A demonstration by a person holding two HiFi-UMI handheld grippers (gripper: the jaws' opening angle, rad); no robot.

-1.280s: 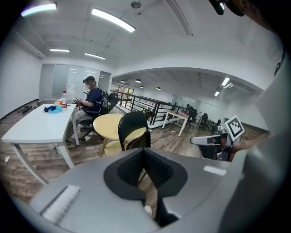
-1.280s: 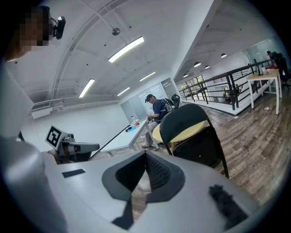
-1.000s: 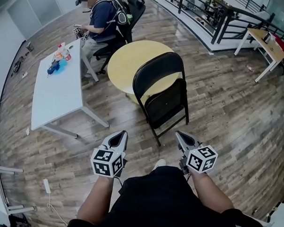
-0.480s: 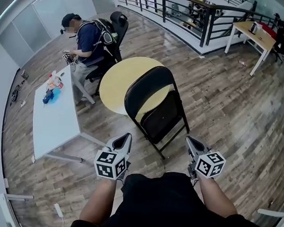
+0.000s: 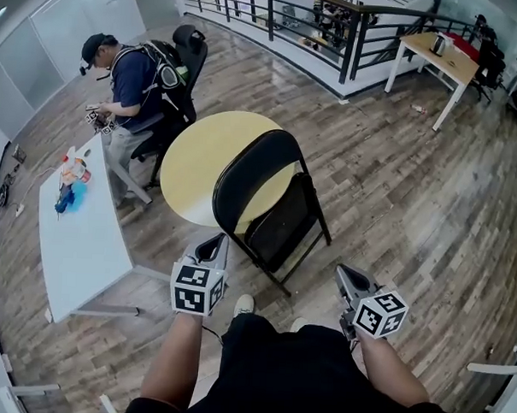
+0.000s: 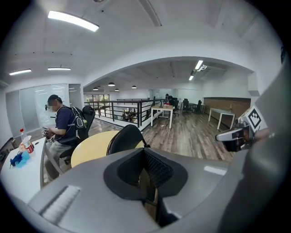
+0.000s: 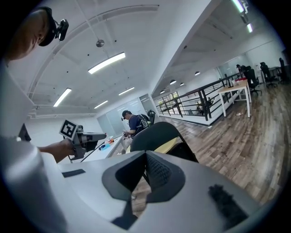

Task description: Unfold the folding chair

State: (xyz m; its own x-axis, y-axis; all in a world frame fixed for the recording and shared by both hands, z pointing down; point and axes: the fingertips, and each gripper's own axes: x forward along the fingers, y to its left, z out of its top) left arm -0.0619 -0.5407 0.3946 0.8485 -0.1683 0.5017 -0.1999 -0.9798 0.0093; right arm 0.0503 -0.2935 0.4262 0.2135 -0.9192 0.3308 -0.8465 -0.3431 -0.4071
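My left tool (image 5: 216,242) and right tool (image 5: 344,273) are clenched, empty, near the folding chair (image 5: 271,206). A round yellow counter (image 5: 192,160) stands just behind it, and a white counter (image 5: 81,249) is off to the left.

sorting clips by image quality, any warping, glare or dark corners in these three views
Head view: strong fisheye, the railing bows; light is even, the folding chair is sharp, with a pale sheen on the wood floor. Left gripper view: black corners, and the ceiling light is blown out white. Right gripper view: the same black corners and a bright ceiling light; the chair shows clearly.
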